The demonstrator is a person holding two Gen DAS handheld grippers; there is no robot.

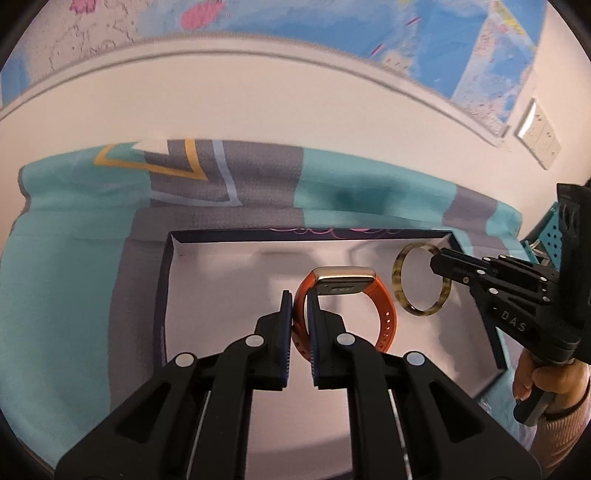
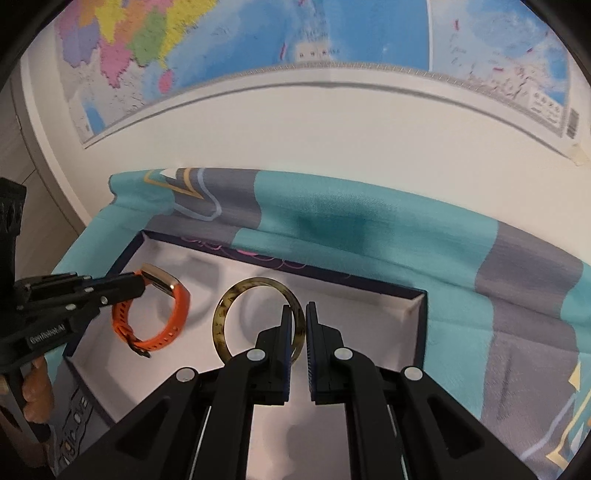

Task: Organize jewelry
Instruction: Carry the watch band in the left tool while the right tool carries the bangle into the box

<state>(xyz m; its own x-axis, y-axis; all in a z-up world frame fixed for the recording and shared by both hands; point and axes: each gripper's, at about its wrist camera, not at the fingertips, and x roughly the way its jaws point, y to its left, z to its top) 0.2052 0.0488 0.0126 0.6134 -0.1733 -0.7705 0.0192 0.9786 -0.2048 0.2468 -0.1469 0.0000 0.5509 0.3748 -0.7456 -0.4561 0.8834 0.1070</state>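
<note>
An orange-strapped watch with a gold case (image 1: pixel 343 284) hangs over an open box (image 1: pixel 221 258) with dark walls and a white floor. My left gripper (image 1: pixel 300 299) is shut on the watch's strap. A tortoiseshell bangle (image 1: pixel 400 284) hangs to its right, held by my right gripper (image 1: pixel 439 258). In the right wrist view the right gripper (image 2: pixel 305 314) is shut on the bangle (image 2: pixel 225 306), and the watch (image 2: pixel 177 299) and left gripper (image 2: pixel 136 286) are at the left, over the box (image 2: pixel 413 325).
The box lies on a teal and grey cloth (image 1: pixel 74 258) that covers the table and also shows in the right wrist view (image 2: pixel 480 295). A white wall with a map (image 2: pixel 295 33) stands behind. A wall socket (image 1: pixel 537 133) is at the right.
</note>
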